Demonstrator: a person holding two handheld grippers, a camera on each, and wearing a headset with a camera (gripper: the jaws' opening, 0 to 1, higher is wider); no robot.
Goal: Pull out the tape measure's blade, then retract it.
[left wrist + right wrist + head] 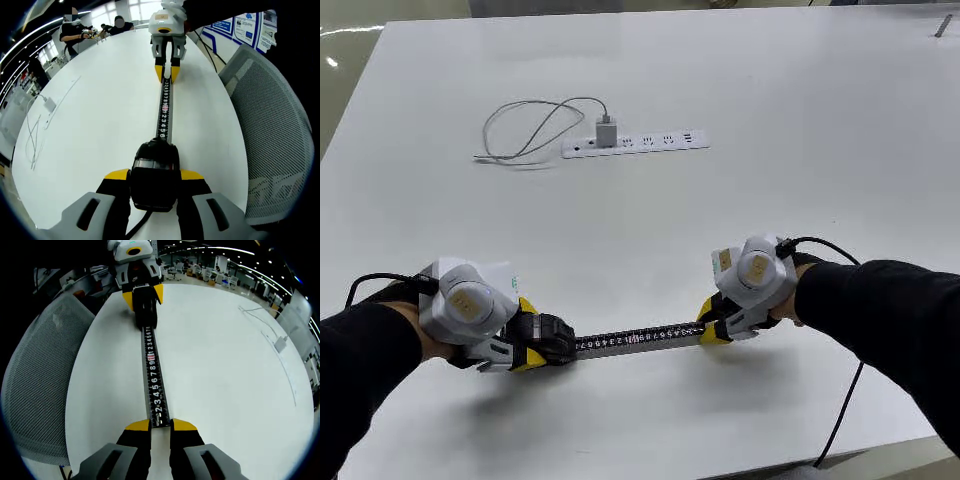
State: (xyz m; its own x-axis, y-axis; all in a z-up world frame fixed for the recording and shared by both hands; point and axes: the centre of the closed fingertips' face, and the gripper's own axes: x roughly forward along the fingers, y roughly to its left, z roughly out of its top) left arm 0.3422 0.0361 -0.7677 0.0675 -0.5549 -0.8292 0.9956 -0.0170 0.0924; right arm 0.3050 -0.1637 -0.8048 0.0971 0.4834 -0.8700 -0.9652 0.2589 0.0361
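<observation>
**Tape measure, partly extended between two hand-held grippers over a white table [740, 90].** The left gripper [530, 336] is clamped across the black case [155, 172], with one yellow-tipped jaw on each side of it. The right gripper [160, 426] is pinched on the free end of the blade [151, 375], its jaws closed just past the lowest printed numerals. The blade runs straight from the mouth of the case to the right gripper, low over the table near its front edge; whether it touches the surface cannot be told. A power strip [635, 143] with a looped cable [530, 128] lies well apart toward the far side, and a mesh chair [270, 125] stands beside the table. Handling, as judged: the case looks rigid, compact and fairly dense, so a firm squeeze across its sides is the sound hold, though a smooth shell may twist if the pull goes off-axis. The blade is likely a thin, light, springy strip, stiff along its length but apt to kink if bent sideways, with slick faces. Its very end is the place to take it. A return spring probably draws it inward, so the end is best guided back to the case rather than let go.
</observation>
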